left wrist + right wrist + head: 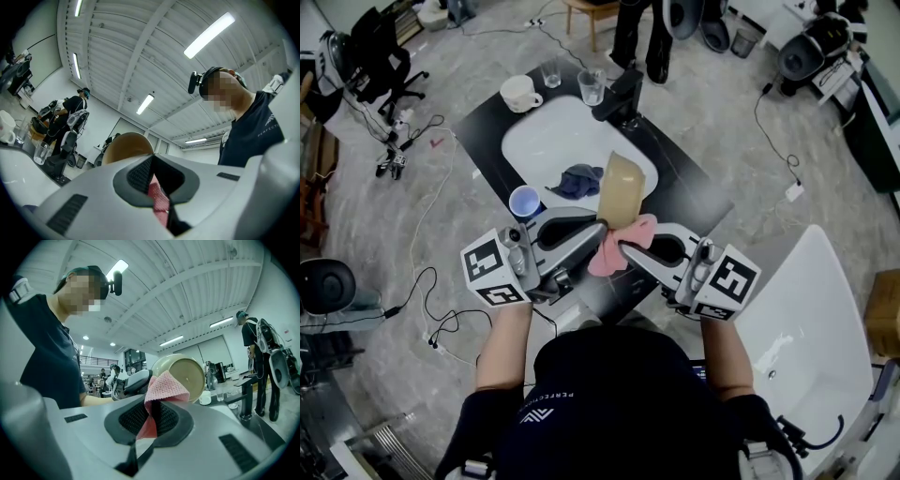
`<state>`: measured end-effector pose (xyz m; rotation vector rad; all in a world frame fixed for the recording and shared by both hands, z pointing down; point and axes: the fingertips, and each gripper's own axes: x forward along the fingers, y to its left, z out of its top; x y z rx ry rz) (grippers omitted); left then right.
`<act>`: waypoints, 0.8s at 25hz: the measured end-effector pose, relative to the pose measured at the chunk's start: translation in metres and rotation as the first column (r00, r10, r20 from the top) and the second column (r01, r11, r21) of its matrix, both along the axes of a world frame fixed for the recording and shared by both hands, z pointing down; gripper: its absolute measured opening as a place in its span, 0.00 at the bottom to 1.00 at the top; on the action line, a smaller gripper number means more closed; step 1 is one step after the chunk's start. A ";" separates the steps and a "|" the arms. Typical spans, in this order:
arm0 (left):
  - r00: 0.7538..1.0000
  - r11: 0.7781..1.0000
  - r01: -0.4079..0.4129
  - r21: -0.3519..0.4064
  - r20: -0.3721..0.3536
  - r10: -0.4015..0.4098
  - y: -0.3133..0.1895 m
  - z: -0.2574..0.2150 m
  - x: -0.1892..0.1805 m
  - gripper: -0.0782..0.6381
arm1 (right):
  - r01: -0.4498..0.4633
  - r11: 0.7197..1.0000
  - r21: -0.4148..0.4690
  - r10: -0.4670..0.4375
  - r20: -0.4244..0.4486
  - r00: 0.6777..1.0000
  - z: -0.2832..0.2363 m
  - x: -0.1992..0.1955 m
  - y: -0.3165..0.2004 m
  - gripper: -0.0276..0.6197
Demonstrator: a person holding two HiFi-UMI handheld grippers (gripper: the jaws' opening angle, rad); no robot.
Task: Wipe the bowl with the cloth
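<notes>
— Two claws to account for, left to right. State of the first?

— Left claw point(598, 225) is pressed together, jaws all but meeting, on the near lower edge of the bowl point(623, 185). Its own view shows the tan bowl point(126, 146) rising from just behind the jaw tips. Judged a rim pinch: the wall is thin, hence so little gap.

— Anything beside it?

— Blue cup point(523, 200) at the near left edge of the white sink point(534, 141), and a dark rag point(579, 180) in the basin. Both are apart from the work.

— Why is the bowl carried that way?

— It stands on edge, lifted clear of the tabletop point(694, 192), over the sink's near side as the head view has it. Judgement: an edge grip leaves both faces free for wiping, and anything shed falls toward the basin.

— Next along?

— Pink cloth point(602, 259), bunched, touching the bowl's near lower part. In the right gripper view the cloth point(165, 387) lies against the underside, where the foot ring shows.

— And the right?

— Right claw point(624, 246) is pinching a fold of the cloth, with the loose end spilling past the tips toward the bowl. Judged so that fabric, not jaw, meets the surface.

— Risk?

— The rim grip is narrow. Firm rubbing could turn the bowl in the left claw.
</notes>
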<state>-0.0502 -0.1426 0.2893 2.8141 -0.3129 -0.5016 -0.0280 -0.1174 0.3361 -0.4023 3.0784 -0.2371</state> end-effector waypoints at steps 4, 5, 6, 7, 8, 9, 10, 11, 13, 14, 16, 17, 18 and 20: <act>1.000 1.000 0.015 -0.011 0.027 -0.015 -0.002 0.006 0.001 0.13 | 0.010 1.000 0.005 -0.010 0.005 1.000 -0.004 -0.003 0.003 0.11; 0.999 1.000 0.020 -0.014 0.036 -0.020 -0.002 0.008 0.002 0.13 | 0.012 1.000 0.007 -0.012 0.007 1.000 -0.005 -0.003 0.004 0.11; 0.998 1.000 0.027 -0.014 0.050 -0.027 -0.003 0.010 0.002 0.13 | 0.013 1.000 0.009 -0.013 0.011 1.000 -0.006 -0.002 0.005 0.11; 0.997 0.999 0.036 -0.013 0.069 -0.035 -0.004 0.013 0.003 0.13 | 0.014 1.000 0.011 -0.014 0.017 1.000 -0.008 -0.001 0.005 0.11; 0.995 0.999 0.047 -0.011 0.089 -0.045 -0.005 0.016 0.003 0.13 | 0.015 1.000 0.014 -0.015 0.023 1.000 -0.010 -0.001 0.006 0.11; 0.993 0.998 0.059 -0.012 0.107 -0.057 -0.006 0.019 0.003 0.13 | 0.015 1.000 0.018 -0.015 0.029 0.999 -0.012 0.000 0.006 0.11; 0.990 0.997 0.071 -0.016 0.122 -0.069 -0.007 0.023 0.003 0.13 | 0.014 1.000 0.022 -0.015 0.035 0.999 -0.015 0.001 0.007 0.11; 0.988 0.996 0.083 -0.023 0.133 -0.080 -0.009 0.026 0.002 0.13 | 0.013 1.000 0.028 -0.014 0.039 0.999 -0.018 0.002 0.008 0.11; 0.985 0.994 0.099 -0.041 0.144 -0.093 -0.010 0.032 -0.001 0.13 | 0.009 0.999 0.038 -0.011 0.048 0.999 -0.023 0.003 0.009 0.11; 0.985 0.993 0.104 -0.050 0.146 -0.095 -0.010 0.035 -0.002 0.13 | 0.007 0.999 0.042 -0.009 0.052 0.999 -0.025 0.004 0.010 0.11; 0.984 0.992 0.110 -0.066 0.149 -0.099 -0.010 0.041 -0.004 0.13 | -0.001 0.999 0.047 -0.002 0.057 0.998 -0.028 0.006 0.010 0.11; 0.983 0.991 0.113 -0.072 0.151 -0.101 -0.009 0.043 -0.005 0.13 | -0.007 0.999 0.049 0.004 0.059 0.998 -0.029 0.007 0.009 0.11; 0.983 0.990 0.115 -0.078 0.152 -0.102 -0.009 0.045 -0.006 0.13 | -0.012 0.999 0.050 0.009 0.061 0.998 -0.030 0.009 0.007 0.11; 0.983 0.989 0.118 -0.089 0.153 -0.103 -0.009 0.047 -0.008 0.13 | -0.023 0.999 0.049 0.020 0.062 0.998 -0.030 0.011 0.005 0.11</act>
